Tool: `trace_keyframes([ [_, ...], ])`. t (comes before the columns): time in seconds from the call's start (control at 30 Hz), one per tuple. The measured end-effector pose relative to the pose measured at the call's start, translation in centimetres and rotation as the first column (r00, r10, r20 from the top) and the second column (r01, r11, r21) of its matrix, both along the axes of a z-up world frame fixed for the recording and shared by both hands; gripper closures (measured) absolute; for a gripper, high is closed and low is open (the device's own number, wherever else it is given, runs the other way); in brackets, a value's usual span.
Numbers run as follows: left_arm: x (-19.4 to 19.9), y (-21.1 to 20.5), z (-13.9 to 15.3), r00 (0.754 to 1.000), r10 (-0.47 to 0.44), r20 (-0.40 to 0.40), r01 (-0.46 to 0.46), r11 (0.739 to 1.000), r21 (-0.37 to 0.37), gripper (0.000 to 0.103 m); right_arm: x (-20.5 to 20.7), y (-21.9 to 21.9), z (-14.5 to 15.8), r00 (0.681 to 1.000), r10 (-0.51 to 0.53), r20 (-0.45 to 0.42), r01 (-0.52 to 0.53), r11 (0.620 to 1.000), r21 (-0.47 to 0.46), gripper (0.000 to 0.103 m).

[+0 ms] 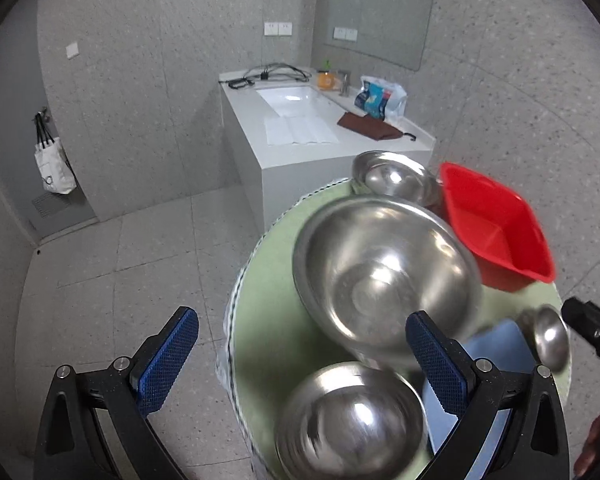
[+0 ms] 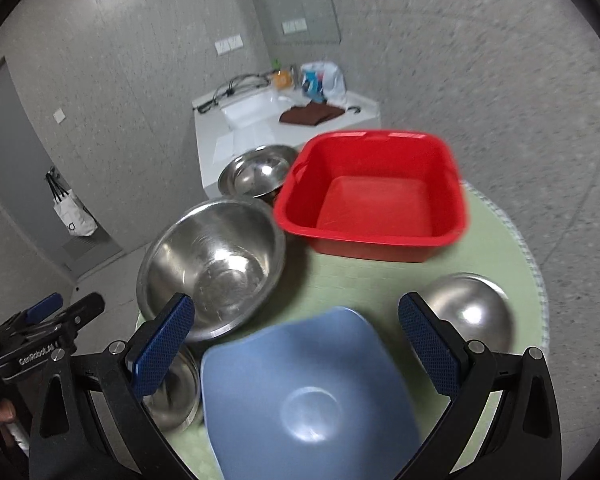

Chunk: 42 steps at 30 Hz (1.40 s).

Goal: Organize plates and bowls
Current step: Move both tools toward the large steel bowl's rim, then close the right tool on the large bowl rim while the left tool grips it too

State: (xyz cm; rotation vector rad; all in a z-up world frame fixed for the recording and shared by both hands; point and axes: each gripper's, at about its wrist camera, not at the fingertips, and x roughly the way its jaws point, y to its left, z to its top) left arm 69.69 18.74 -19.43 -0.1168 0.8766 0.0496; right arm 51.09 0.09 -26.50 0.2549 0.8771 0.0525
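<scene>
On the round tabletop (image 2: 496, 240), which has a pale green cover, stand several steel bowls, a red tub (image 2: 374, 196) and a blue bowl (image 2: 312, 396). From the right wrist view, the red tub is at the far side of the tabletop, and it has nothing inside. Just to the left of it, at the far edge, is a steel bowl (image 2: 258, 170), and it looks like more than one bowl stacked together. Nearer and to the left is the large steel bowl (image 2: 212, 264), upright, close to the left edge of the tabletop. The blue bowl is at the near side, between the two blue pads of the right tongs (image 2: 296, 344). The right tongs are spread wide above it and pinch nothing. At the right side lies a small steel bowl (image 2: 470, 306), turned with its round bottom up. Another small steel bowl (image 2: 172, 396) is at the near left, partly hidden behind the left pad.

From the left wrist view, the left tongs (image 1: 302, 354) are also spread wide and hold nothing. One pad is over the floor and the other is over the tabletop, near the large steel bowl (image 1: 384, 272). The picture is blurred there. Behind the tabletop is a white counter (image 1: 300, 148) with a sink (image 1: 290, 98), a brown cloth (image 1: 368, 126) and a plastic bag (image 1: 380, 98).
</scene>
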Motion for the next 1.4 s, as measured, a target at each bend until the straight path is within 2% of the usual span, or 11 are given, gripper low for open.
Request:
trace_keyframes([
  [0.17, 7.9, 3.7, -2.7, 0.996, -0.045, -0.076, 0.043, 0.998, -0.035, 0.002, 5.5, 2.1, -3.8, 0.991, -0.017, -0.129, 0.023, 0.999, 0.040, 0.000],
  [0.3, 13.1, 4.9, -5.5, 0.985, -0.107, -0.136, 0.103, 0.994, -0.038, 0.008, 8.4, 3.1, -6.6, 0.973, -0.052, -0.223, 0.064, 0.997, 0.046, 0.010],
  [0.4, 15.6, 5.6, -7.5, 0.971, -0.158, -0.177, 0.148, 0.987, -0.067, 0.025, 9.3, 3.5, -8.3, 0.957, -0.076, -0.280, 0.092, 0.995, 0.044, 0.025],
  [0.47, 17.0, 6.0, -8.5, 0.961, -0.194, -0.198, 0.177, 0.979, -0.099, 0.041, 9.5, 3.7, -9.1, 0.948, -0.082, -0.307, 0.104, 0.993, 0.055, 0.035],
  [0.5, 17.8, 6.2, -9.0, 0.956, -0.209, -0.205, 0.189, 0.975, -0.114, 0.044, 9.6, 3.9, -9.5, 0.945, -0.081, -0.316, 0.105, 0.993, 0.059, 0.040],
  [0.63, 18.4, 6.8, -9.5, 0.947, -0.248, -0.203, 0.220, 0.964, -0.150, 0.065, 9.8, 4.5, -10.3, 0.938, -0.059, -0.341, 0.098, 0.990, 0.100, 0.066],
  [0.8, 18.4, 7.8, -9.2, 0.944, -0.284, -0.166, 0.255, 0.951, -0.175, 0.088, 9.7, 5.5, -10.4, 0.936, -0.030, -0.352, 0.075, 0.990, 0.116, 0.073],
  [0.9, 17.4, 8.3, -8.9, 0.955, -0.255, -0.150, 0.235, 0.962, -0.138, 0.089, 9.5, 5.8, -10.2, 0.938, -0.006, -0.347, 0.058, 0.988, 0.141, 0.078],
  [1.03, 15.6, 9.8, -7.9, 0.967, -0.223, -0.119, 0.205, 0.967, -0.148, 0.089, 9.4, 6.9, -9.8, 0.943, 0.040, -0.332, 0.015, 0.987, 0.160, 0.078],
  [1.2, 12.8, 10.7, -5.0, 0.984, -0.176, -0.038, 0.170, 0.978, -0.118, 0.089, 9.6, 8.0, -8.3, 0.954, 0.086, -0.288, -0.037, 0.985, 0.171, 0.078],
  [1.4, 8.7, 8.7, -0.7, 0.986, -0.152, 0.072, 0.159, 0.982, -0.097, 0.089, 9.4, 7.9, -4.3, 0.973, 0.126, -0.192, -0.085, 0.975, 0.206, 0.078],
])
